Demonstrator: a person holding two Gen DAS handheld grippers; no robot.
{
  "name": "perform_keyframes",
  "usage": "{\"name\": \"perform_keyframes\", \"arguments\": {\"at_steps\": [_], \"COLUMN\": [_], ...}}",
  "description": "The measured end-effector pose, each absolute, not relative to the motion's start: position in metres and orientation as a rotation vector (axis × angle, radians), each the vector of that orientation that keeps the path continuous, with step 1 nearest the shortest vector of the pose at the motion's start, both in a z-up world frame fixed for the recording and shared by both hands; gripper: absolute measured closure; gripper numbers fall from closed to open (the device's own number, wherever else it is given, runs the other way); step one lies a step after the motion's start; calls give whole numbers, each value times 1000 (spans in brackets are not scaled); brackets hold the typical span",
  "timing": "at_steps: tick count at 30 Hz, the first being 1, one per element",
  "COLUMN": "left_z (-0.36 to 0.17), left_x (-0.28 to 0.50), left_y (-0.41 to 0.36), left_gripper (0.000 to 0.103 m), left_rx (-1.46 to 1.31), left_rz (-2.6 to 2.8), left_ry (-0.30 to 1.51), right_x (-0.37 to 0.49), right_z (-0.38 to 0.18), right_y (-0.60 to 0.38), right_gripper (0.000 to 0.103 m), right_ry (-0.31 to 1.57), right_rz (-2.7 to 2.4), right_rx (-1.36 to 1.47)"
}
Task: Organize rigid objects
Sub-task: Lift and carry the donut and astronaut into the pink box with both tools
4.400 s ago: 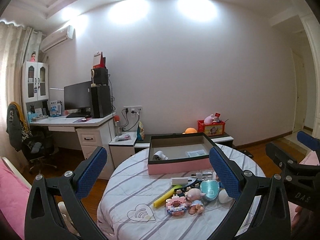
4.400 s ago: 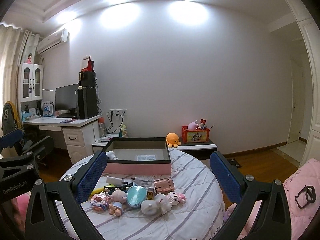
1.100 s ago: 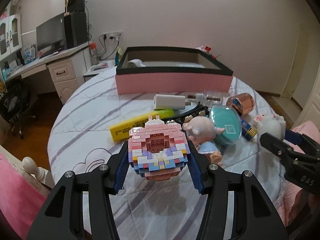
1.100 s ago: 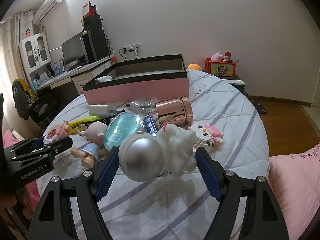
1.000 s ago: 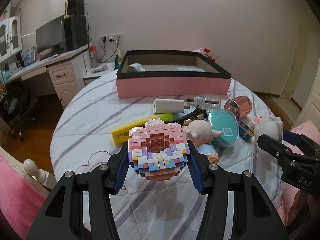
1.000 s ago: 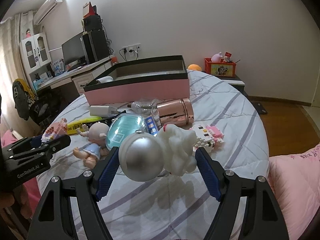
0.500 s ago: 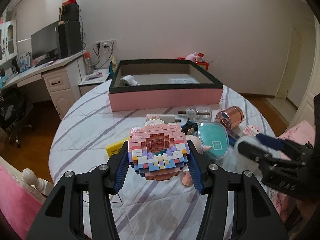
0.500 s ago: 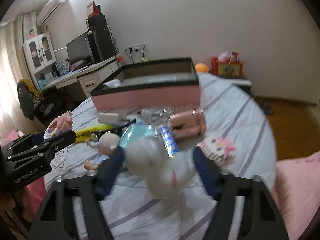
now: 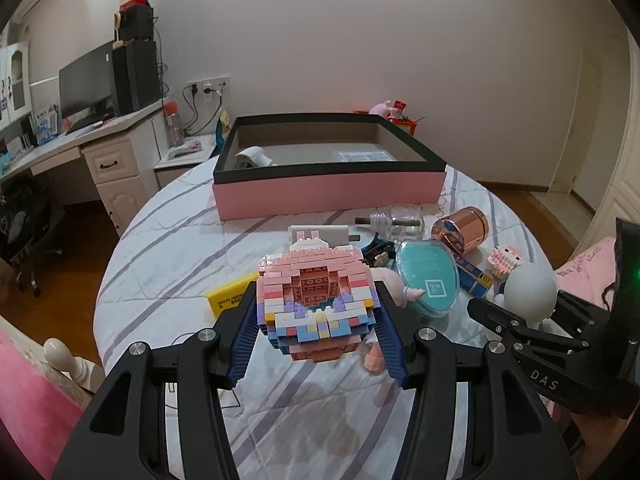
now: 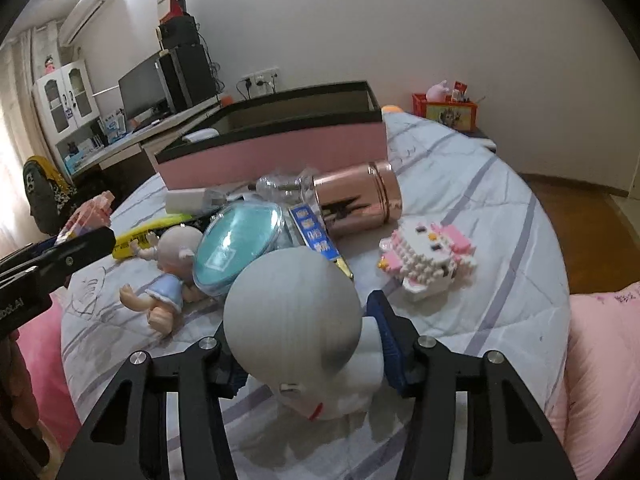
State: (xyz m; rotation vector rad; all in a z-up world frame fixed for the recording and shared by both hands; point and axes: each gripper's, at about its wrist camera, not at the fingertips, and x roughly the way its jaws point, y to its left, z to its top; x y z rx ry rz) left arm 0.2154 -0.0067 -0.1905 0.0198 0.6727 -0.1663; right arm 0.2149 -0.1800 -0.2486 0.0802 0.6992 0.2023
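Note:
My left gripper (image 9: 316, 292) is shut on a pink, white and blue brick model (image 9: 316, 276) and holds it above the striped round table (image 9: 180, 240). My right gripper (image 10: 300, 320) has a white figure with a big grey round head (image 10: 292, 304) between its jaws. The jaws are closing, and the right blue pad (image 10: 384, 320) presses the figure's white body. The head hides the left pad. In the left wrist view the right gripper (image 9: 520, 320) sits at the right with the figure's head (image 9: 528, 292) in it. A pink box with a dark rim (image 9: 328, 190) stands open at the table's far side.
Between the grippers and the box lie a copper cylinder (image 10: 356, 196), a teal oval case (image 10: 236, 244), a baby doll (image 10: 168, 276), a pink-and-white brick cat (image 10: 428, 256), a yellow bar (image 9: 230, 296), a white charger (image 9: 320, 234) and a glass bottle (image 9: 396, 220). Pink bedding (image 10: 600, 340) borders the table on the right.
The right jaws have narrowed onto the white figure, which now tips with its head towards the camera. The left gripper keeps its grip on the brick model, with the table seen from slightly higher.

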Motion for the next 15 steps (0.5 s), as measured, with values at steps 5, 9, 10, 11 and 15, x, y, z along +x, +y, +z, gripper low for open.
{"name": "perform_keyframes", "arguments": {"at_steps": [5,9,10,11,15], "left_z": [-179,-162,-158,-152,-131], "left_x": [223,242,247,258,299], "left_y": [-12,-16,-17,-17,-18], "left_gripper": [49,49,49,49,49], "left_rx": [23,34,35,38,58], "left_rz": [-191,-208,-211,-211,-212], "left_ry": [657,627,621,616,594], "right_x": [219,234,240,248,289], "right_z": [-224,-198,-190,-181,-157], "right_y": [-176,-173,-171,-170,-160], "right_gripper": [49,49,49,49,49], "right_ry": [651,610,594,581,570], "right_rz": [227,245,248,259,275], "right_rx": [54,30,20,15,-21]}}
